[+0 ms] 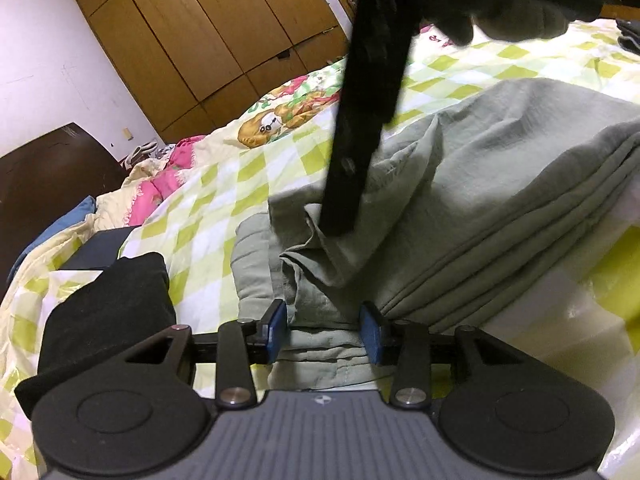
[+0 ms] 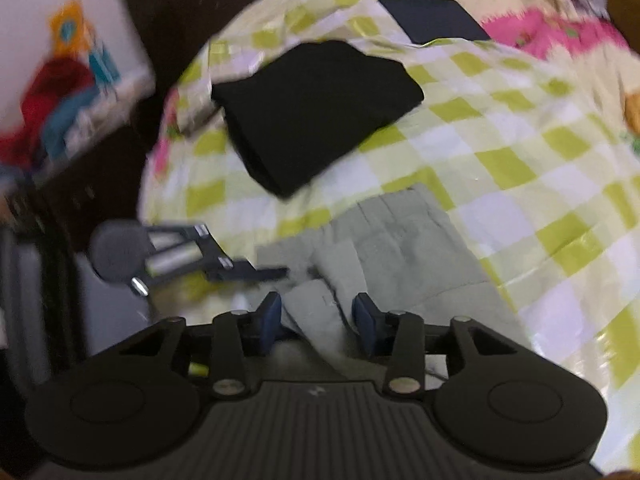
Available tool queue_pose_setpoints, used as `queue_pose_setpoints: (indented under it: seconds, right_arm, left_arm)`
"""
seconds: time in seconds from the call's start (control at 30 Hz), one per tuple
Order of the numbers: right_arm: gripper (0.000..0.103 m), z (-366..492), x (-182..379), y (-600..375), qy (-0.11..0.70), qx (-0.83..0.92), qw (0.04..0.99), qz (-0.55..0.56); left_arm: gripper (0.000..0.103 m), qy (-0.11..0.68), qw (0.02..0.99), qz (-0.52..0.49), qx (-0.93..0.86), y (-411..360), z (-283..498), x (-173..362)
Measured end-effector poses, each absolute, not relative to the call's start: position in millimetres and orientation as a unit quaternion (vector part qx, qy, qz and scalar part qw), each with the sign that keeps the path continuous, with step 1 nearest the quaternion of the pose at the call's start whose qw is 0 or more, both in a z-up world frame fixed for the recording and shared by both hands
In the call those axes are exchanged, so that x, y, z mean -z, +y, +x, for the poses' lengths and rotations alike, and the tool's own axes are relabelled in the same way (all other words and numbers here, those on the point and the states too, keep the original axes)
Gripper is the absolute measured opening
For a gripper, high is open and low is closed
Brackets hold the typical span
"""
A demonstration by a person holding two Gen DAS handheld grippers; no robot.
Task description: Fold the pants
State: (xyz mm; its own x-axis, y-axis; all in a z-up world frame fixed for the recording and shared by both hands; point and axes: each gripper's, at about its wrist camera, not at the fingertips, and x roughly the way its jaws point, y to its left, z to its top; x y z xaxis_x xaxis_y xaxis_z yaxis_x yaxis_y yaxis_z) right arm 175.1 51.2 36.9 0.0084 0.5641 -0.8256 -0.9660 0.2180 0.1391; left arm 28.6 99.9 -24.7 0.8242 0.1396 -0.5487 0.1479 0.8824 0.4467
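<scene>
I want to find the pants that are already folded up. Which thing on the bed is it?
Start with the bed and its green-and-white checked sheet. The folded black pants lie flat on it, up past the crumpled grey-green pants near the tongs. They are the only pitch-black, neatly squared bundle; the dark flat rectangle farther back is thinner and smaller.

A home bedroom: a bed (image 1: pixel 240 168) with a green-and-white checked cartoon sheet, a pink quilt (image 1: pixel 160 188) bunched at its far end, and tall wooden wardrobes (image 1: pixel 208 40) against the wall beyond.
</scene>
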Motion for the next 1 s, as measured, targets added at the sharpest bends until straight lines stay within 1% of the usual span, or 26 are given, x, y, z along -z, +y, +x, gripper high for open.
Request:
queue_pose_setpoints:
  seconds: [0.03,0.1,0.27,0.33,0.37,0.5,0.57,0.63,0.77,0.8,0.87,0.9,0.93,1.0]
  right_arm:
    - [0.047,176,-31,54,0.407,-0.570,0.665,-0.260]
    - [0.047,180,-22,58,0.405,-0.562,0.666,-0.276]
    - [0.054,196,-16,50,0.427,-0.561,0.659,-0.261]
    - [0.070,198,-16,45,0.439,-0.571,0.648,-0.247]
    - [0.072,198,-15,43,0.443,-0.578,0.641,-0.241]
    - [0.072,193,-14,44,0.443,-0.592,0.628,-0.241]
    - [0.072,186,-15,44,0.434,-0.599,0.620,-0.260]
    - [0.075,181,-16,44,0.429,-0.602,0.613,-0.278]
    - [0.074,170,-14,45,0.394,-0.595,0.622,-0.322]
    - [0.071,170,-13,45,0.385,-0.590,0.629,-0.328]
    - [0.058,172,-10,50,0.381,-0.561,0.651,-0.342]
    - [0.041,177,-9,51,0.390,-0.558,0.653,-0.331]
    - [0.030,186,-10,51,0.406,-0.553,0.660,-0.306]
    - [0.024,207,-12,49,0.439,-0.543,0.677,-0.233]
  left_arm:
    - [0.053,0.296,0.923,0.245,0.002,99,28,25]
    - [0.054,0.296,0.923,0.247,0.001,98,27,25]
    - [0.054,0.299,0.923,0.241,0.004,101,29,26]
    - [0.054,0.300,0.923,0.240,0.006,102,31,26]
    - [0.054,0.300,0.923,0.240,0.006,102,32,26]
    - [0.055,0.300,0.923,0.240,0.008,103,33,27]
    - [0.055,0.300,0.924,0.238,0.008,104,33,26]
    - [0.055,0.302,0.923,0.236,0.009,105,34,27]
    - [0.055,0.303,0.924,0.232,0.010,106,35,26]
    - [0.055,0.304,0.924,0.230,0.011,107,35,26]
    - [0.056,0.305,0.925,0.227,0.011,108,35,26]
    - [0.056,0.305,0.925,0.227,0.011,108,36,26]
    - [0.056,0.305,0.925,0.226,0.011,108,35,26]
    - [0.056,0.306,0.926,0.222,0.011,109,36,26]
